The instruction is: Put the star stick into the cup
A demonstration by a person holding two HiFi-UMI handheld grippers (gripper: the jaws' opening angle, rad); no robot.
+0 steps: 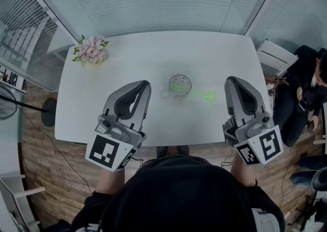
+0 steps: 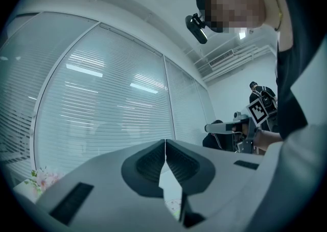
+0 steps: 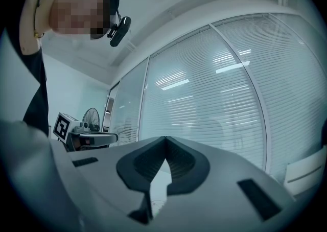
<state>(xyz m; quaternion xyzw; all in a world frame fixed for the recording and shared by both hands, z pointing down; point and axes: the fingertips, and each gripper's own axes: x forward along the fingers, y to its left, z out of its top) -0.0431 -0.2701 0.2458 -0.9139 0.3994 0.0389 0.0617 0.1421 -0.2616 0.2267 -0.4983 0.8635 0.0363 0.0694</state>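
Observation:
A clear cup [image 1: 180, 85] stands near the middle of the white table [image 1: 127, 57]. The green star stick [image 1: 196, 93] has one end at the cup's mouth and slants out to the right, its star [image 1: 210, 96] low by the tabletop. My left gripper [image 1: 145, 86] hangs over the table's near edge, left of the cup, shut and empty. My right gripper [image 1: 230, 82] is right of the star, also shut with nothing held. In the left gripper view the jaws [image 2: 165, 143] meet tip to tip. The right gripper view shows the same [image 3: 165, 140].
A small bunch of pink flowers [image 1: 91, 49] sits at the table's far left corner. A person in dark clothes [image 1: 306, 93] sits off the table's right side. A floor fan [image 1: 5, 100] stands on the left. Blinds cover the windows behind.

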